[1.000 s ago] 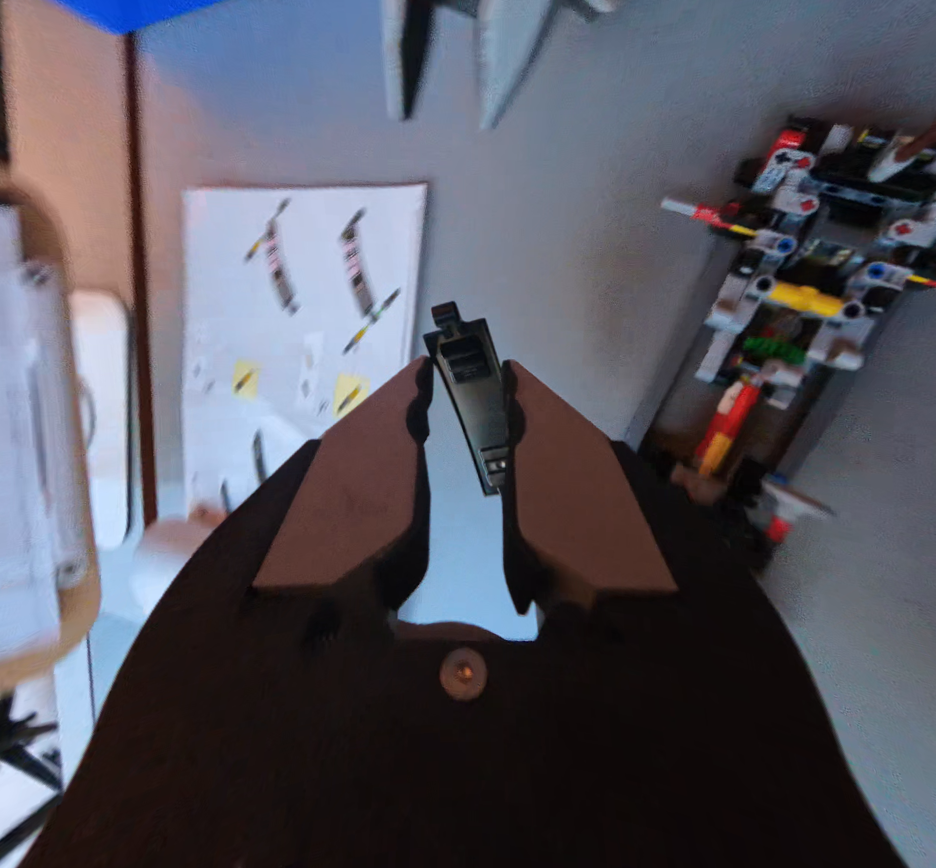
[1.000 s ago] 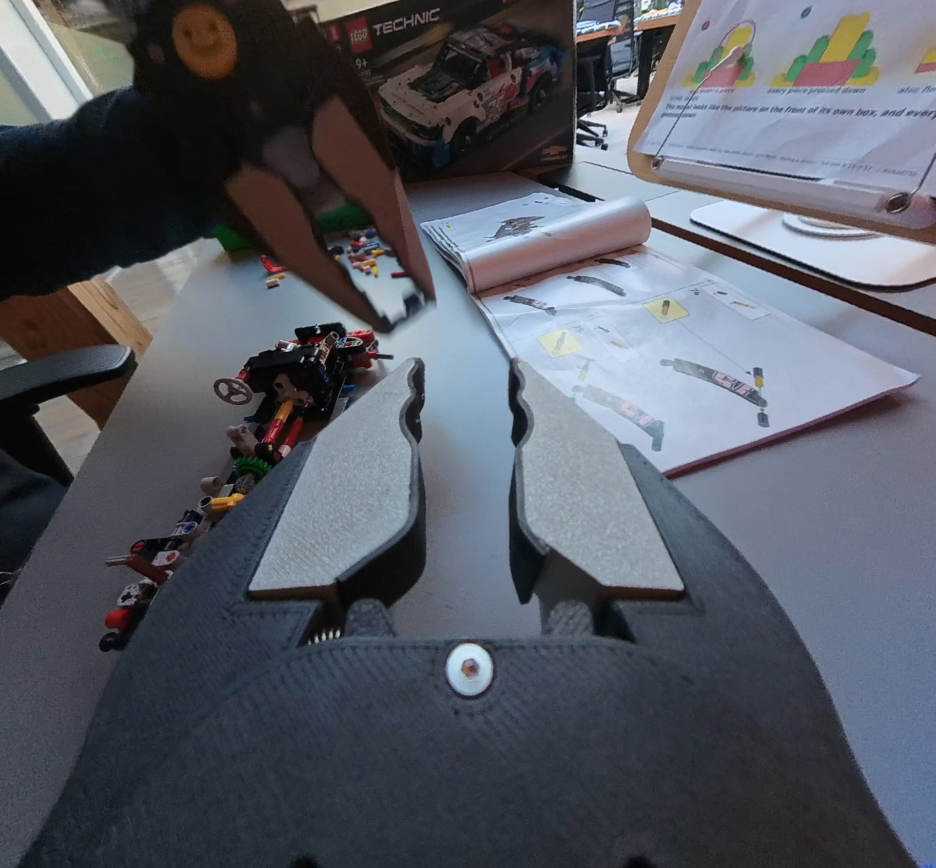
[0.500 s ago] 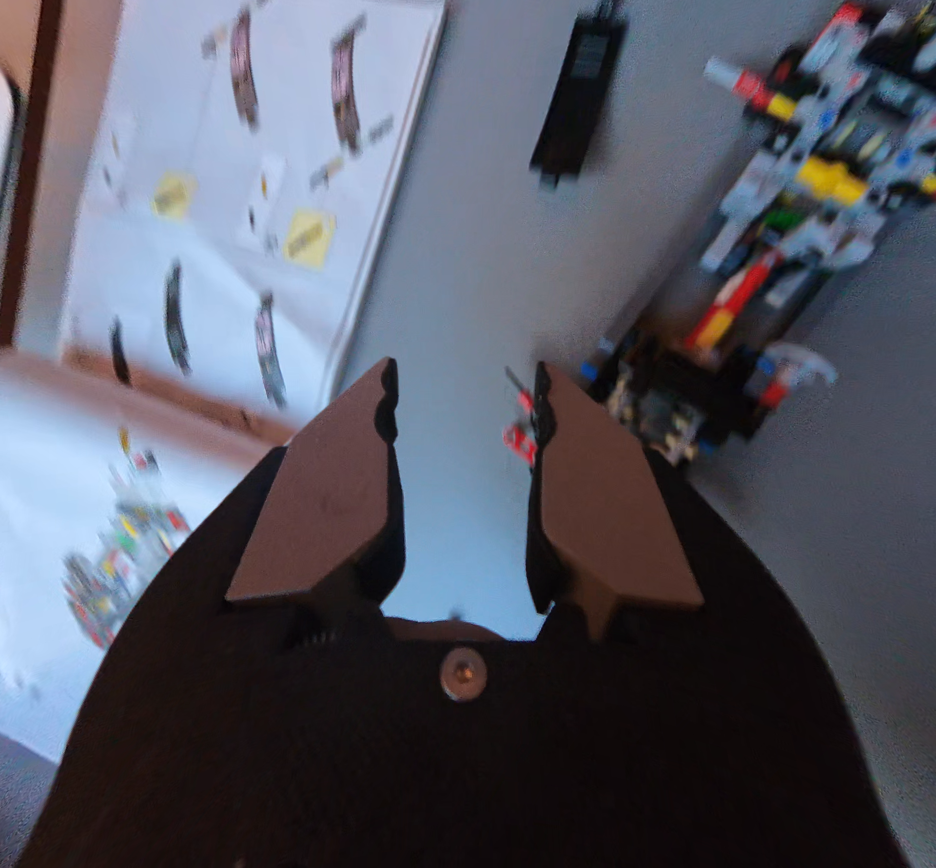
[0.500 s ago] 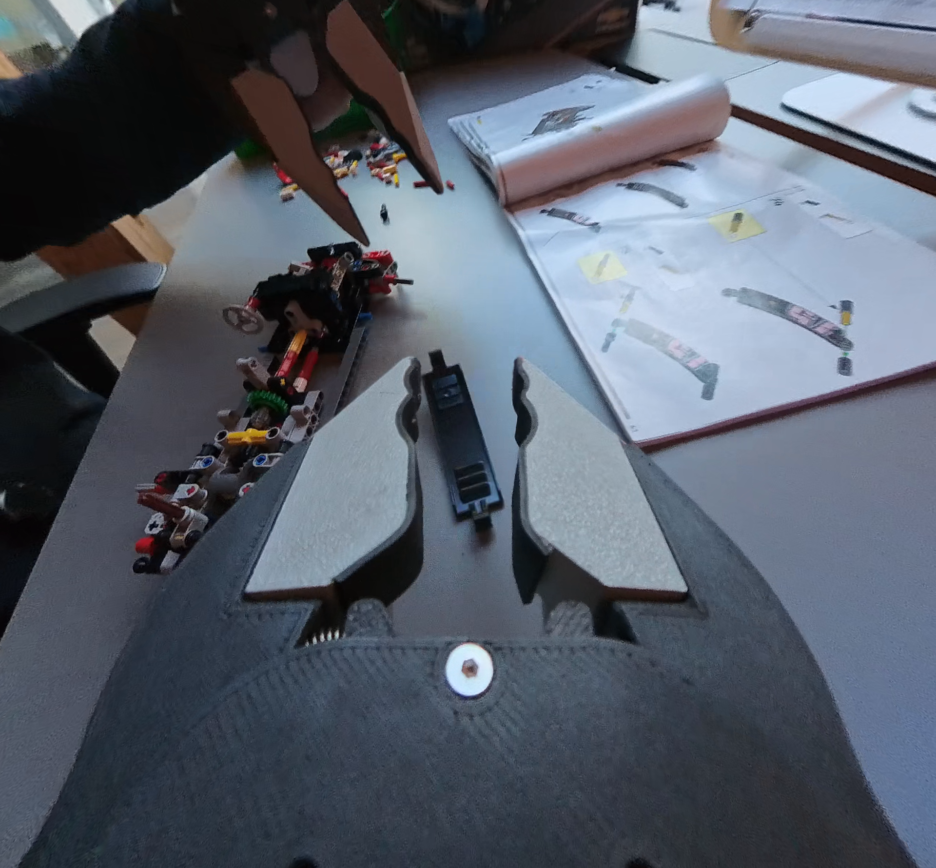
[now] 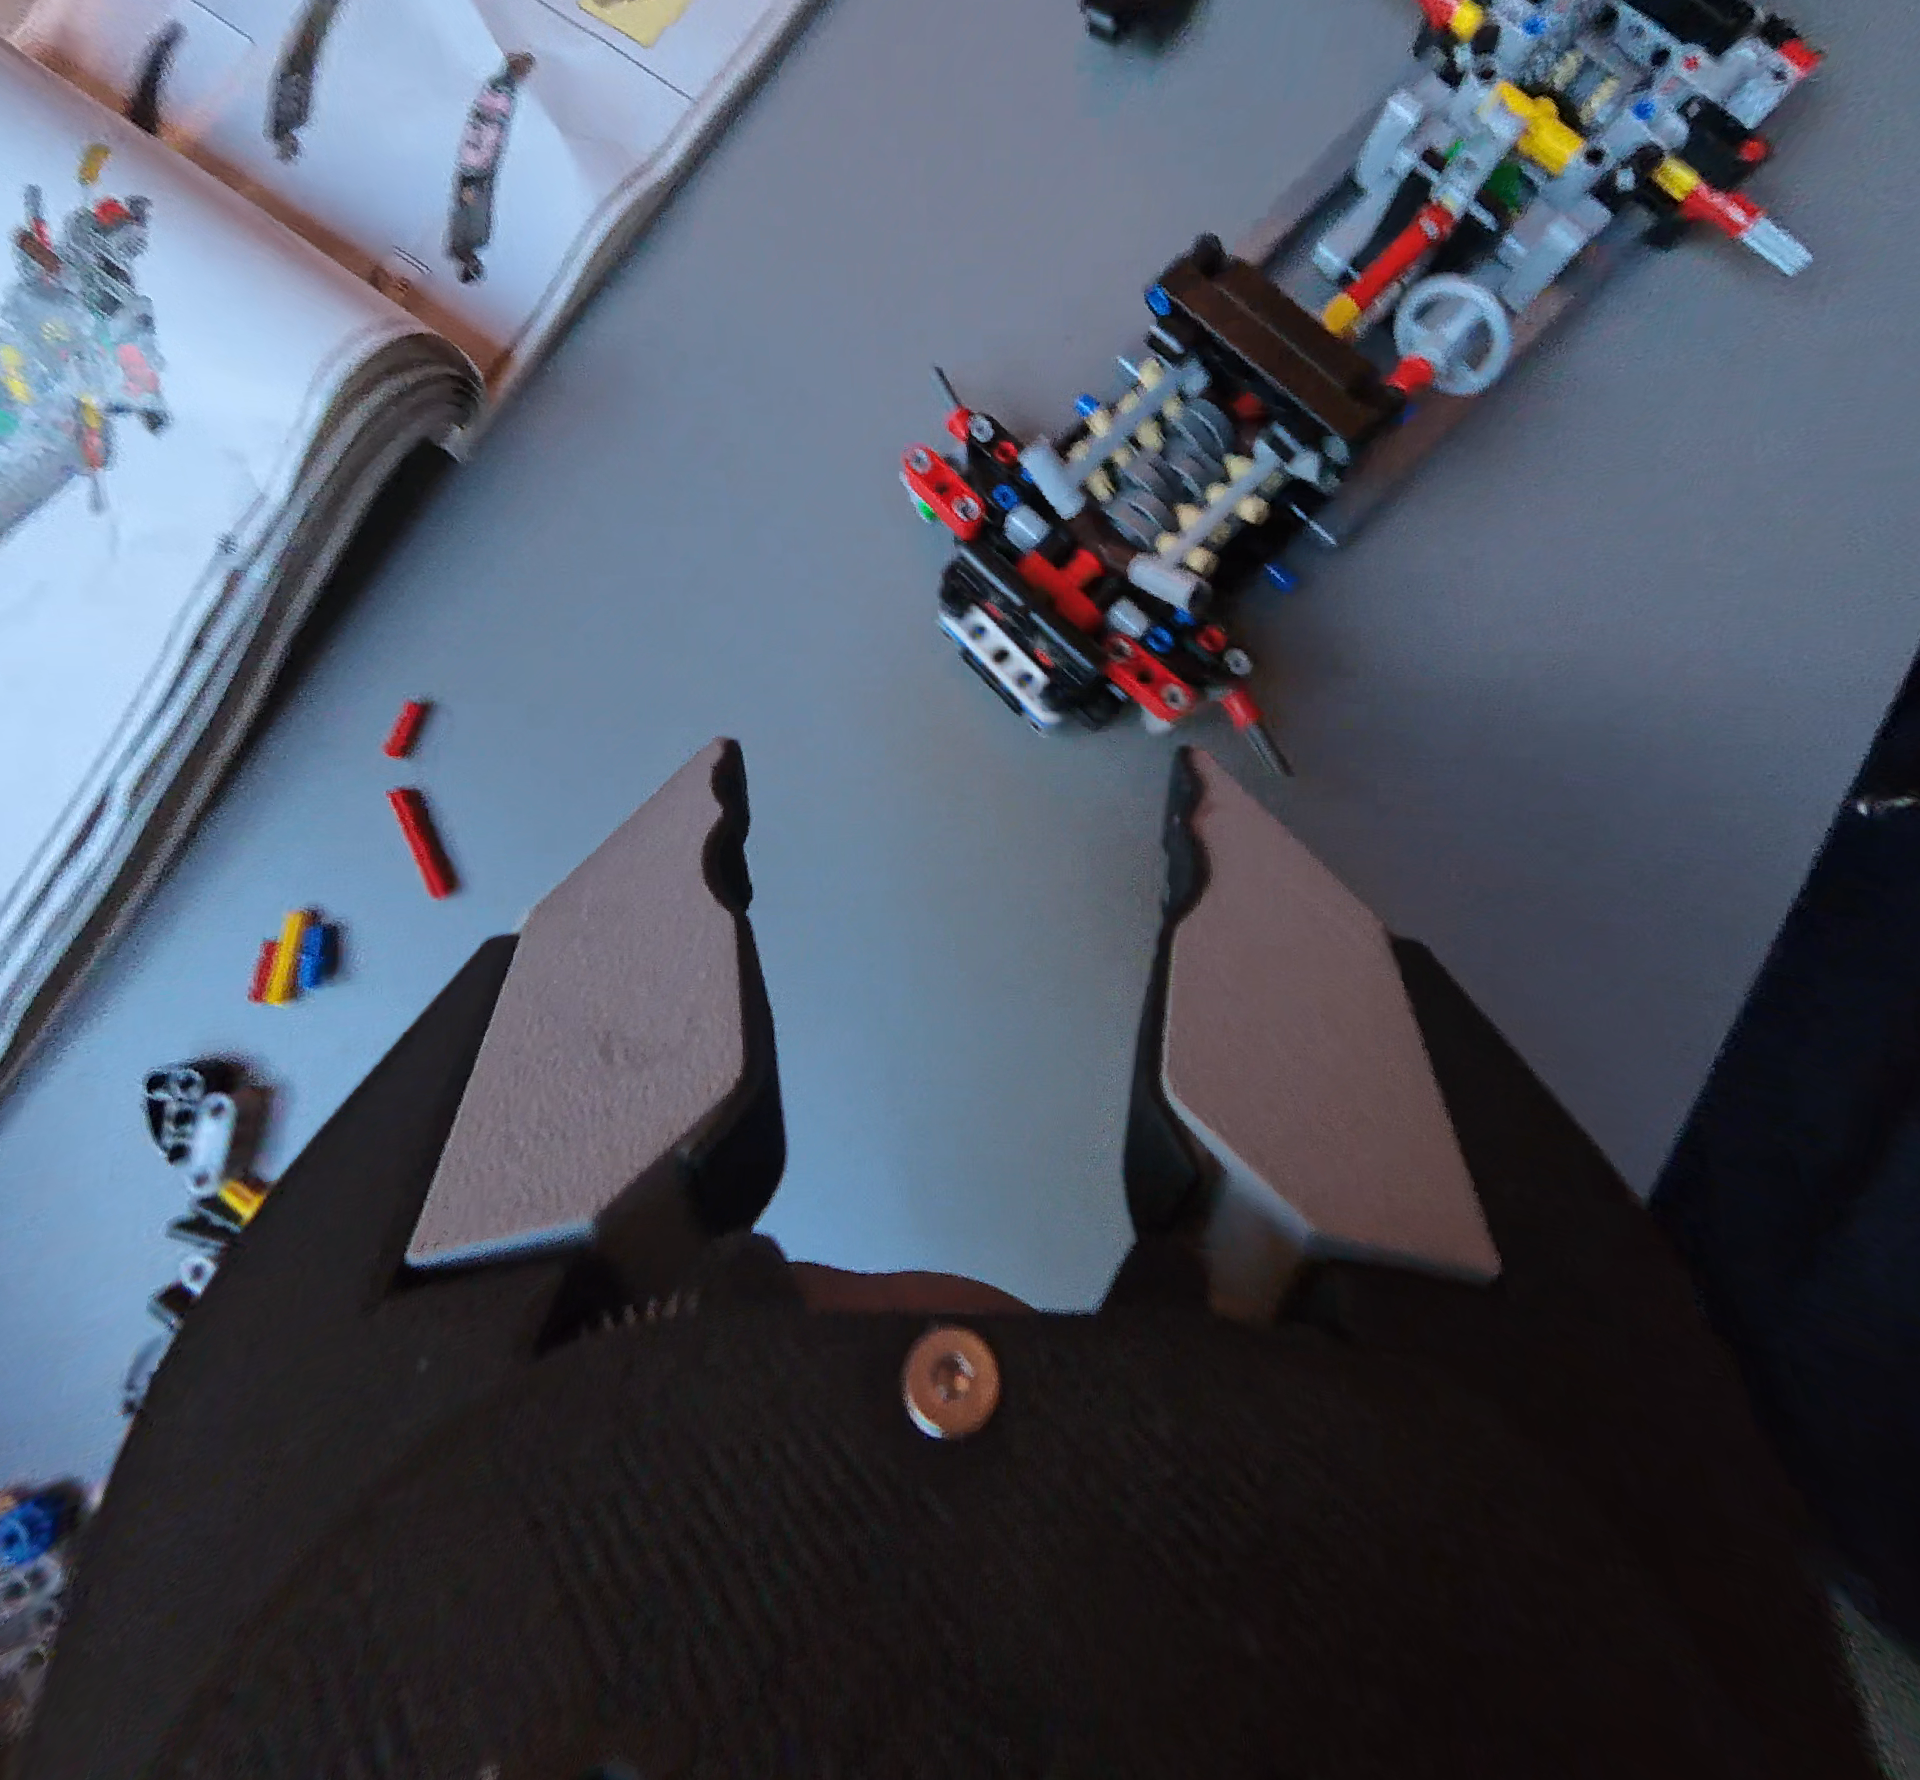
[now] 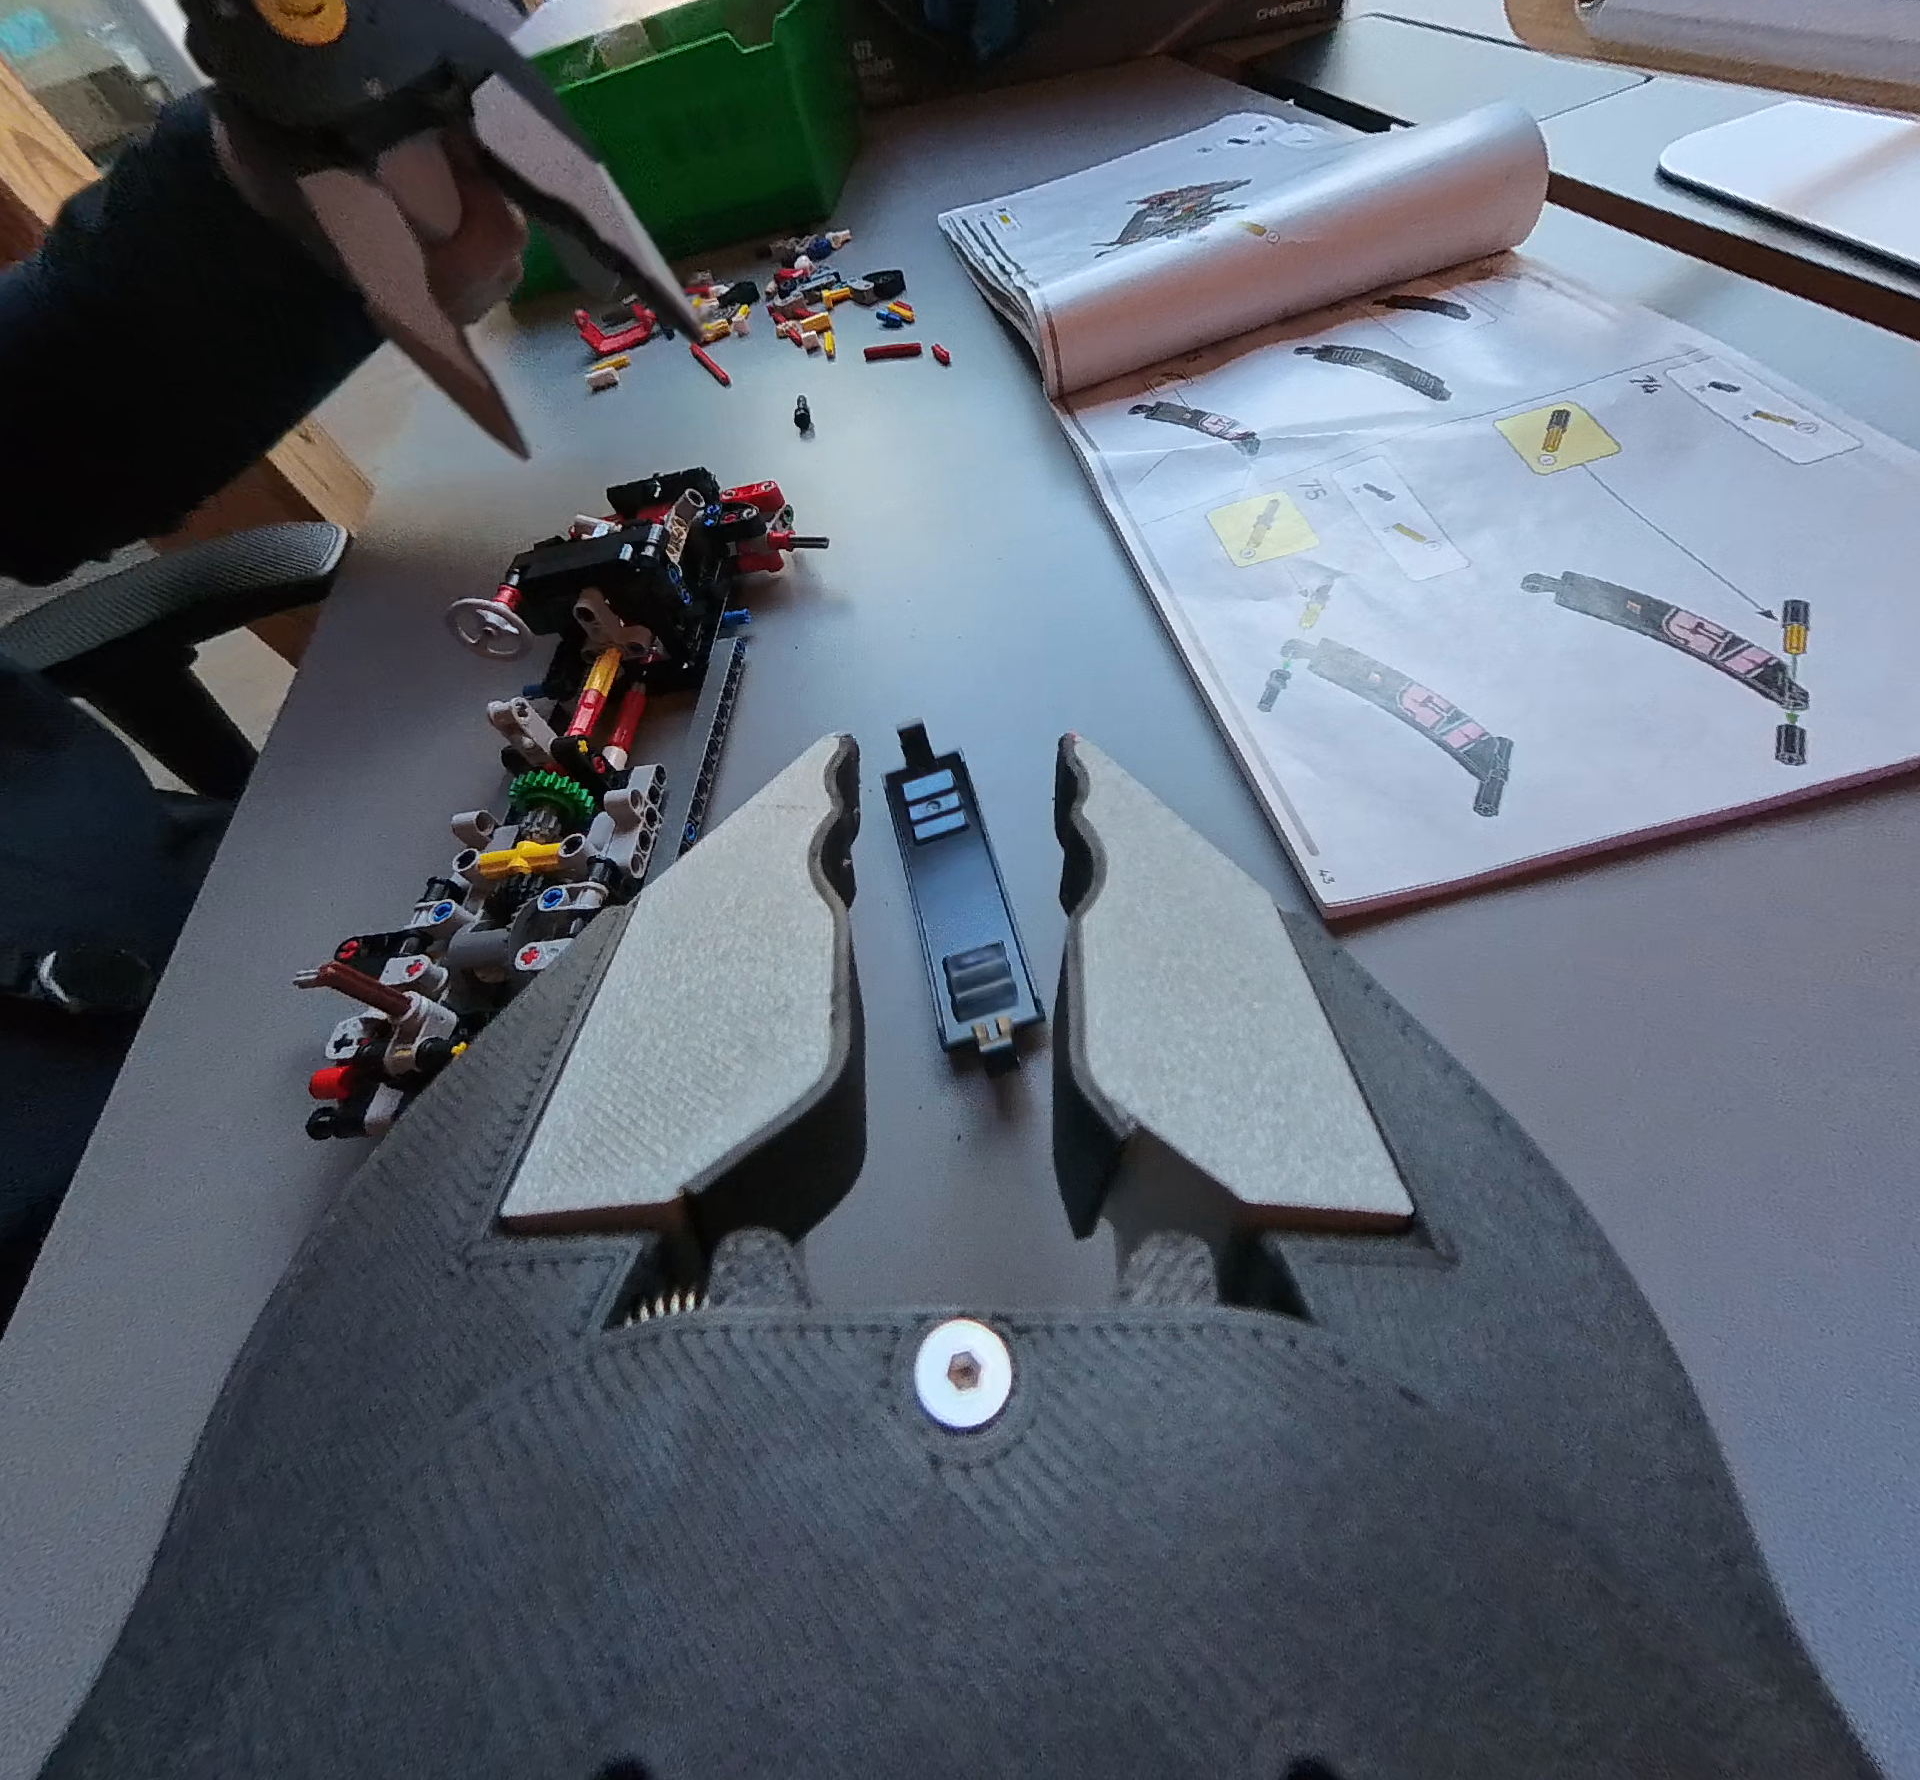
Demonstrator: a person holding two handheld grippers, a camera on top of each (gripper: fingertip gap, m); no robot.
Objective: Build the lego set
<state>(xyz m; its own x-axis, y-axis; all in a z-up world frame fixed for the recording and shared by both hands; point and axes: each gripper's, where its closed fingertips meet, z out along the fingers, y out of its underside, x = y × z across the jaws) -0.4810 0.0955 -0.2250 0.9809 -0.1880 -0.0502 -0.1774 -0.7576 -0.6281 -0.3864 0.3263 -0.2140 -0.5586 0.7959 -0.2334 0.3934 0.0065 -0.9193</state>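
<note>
Left tongs [image 5: 956, 759] dropped the black part [image 6: 961, 883], now wide open, bare, over grey surface [image 5: 852, 380]. Right tongs [image 6: 956, 743] part-open, straddling that part on the surface, pads clear.

The left wrist view is dim, bluish and motion-blurred, so the brick-built chassis [image 5: 1299, 400], the instruction booklet [image 5: 260, 224] and the loose red pins [image 5: 421, 842] all smear. The right wrist view is brighter and sharp, daylight entering from the far windows behind the green bin [image 6: 707, 99] and putting a soft sheen on the grey table [image 6: 956, 504]. Both views bend straight lines near the edges.
</note>
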